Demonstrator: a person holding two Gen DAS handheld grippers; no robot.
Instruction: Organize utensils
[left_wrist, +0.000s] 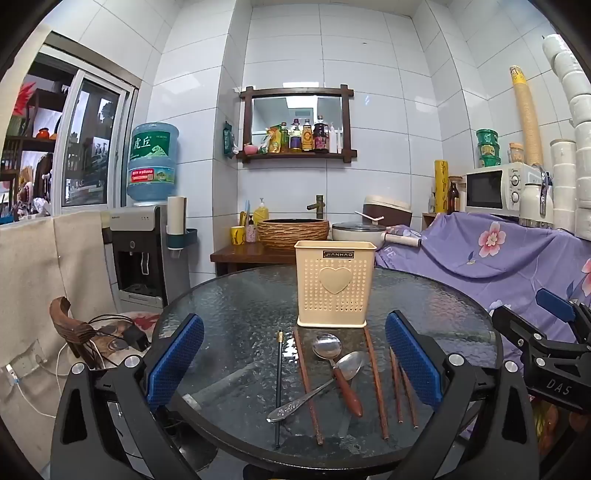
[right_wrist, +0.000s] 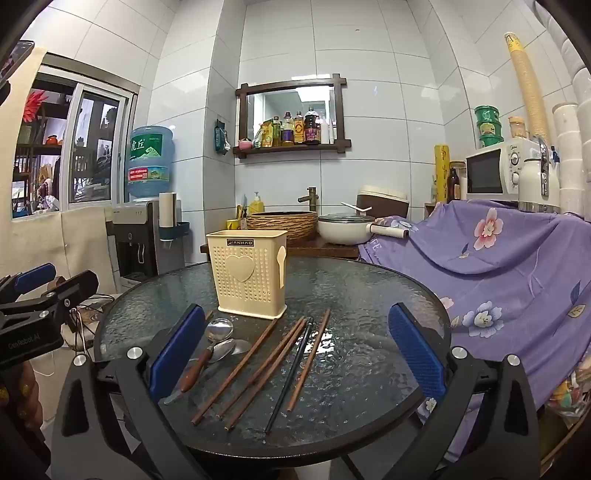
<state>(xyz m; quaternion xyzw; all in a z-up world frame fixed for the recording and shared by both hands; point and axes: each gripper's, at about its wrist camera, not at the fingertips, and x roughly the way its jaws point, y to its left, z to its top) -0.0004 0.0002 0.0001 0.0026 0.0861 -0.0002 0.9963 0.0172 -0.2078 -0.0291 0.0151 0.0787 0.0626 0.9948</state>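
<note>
A cream perforated utensil holder (left_wrist: 334, 284) with a heart stands upright on the round glass table (left_wrist: 236, 295); it also shows in the right wrist view (right_wrist: 248, 275). In front of it lie a wooden-handled spoon (left_wrist: 338, 363), an all-metal spoon (left_wrist: 317, 387), several brown wooden chopsticks (left_wrist: 307, 384) and one thin black chopstick (left_wrist: 279, 384). The right wrist view shows the same spoons (right_wrist: 207, 354), brown chopsticks (right_wrist: 240, 365) and black chopstick (right_wrist: 290, 373). My left gripper (left_wrist: 295, 358) is open and empty above the utensils. My right gripper (right_wrist: 295, 354) is open and empty above the chopsticks.
A purple floral cloth (left_wrist: 491, 258) covers furniture right of the table. A wooden chair (left_wrist: 74, 332) with cables stands to the left. Behind are a water dispenser (left_wrist: 140, 243), a basin (left_wrist: 293, 227), a pot (left_wrist: 356, 230) and a microwave (left_wrist: 495, 188).
</note>
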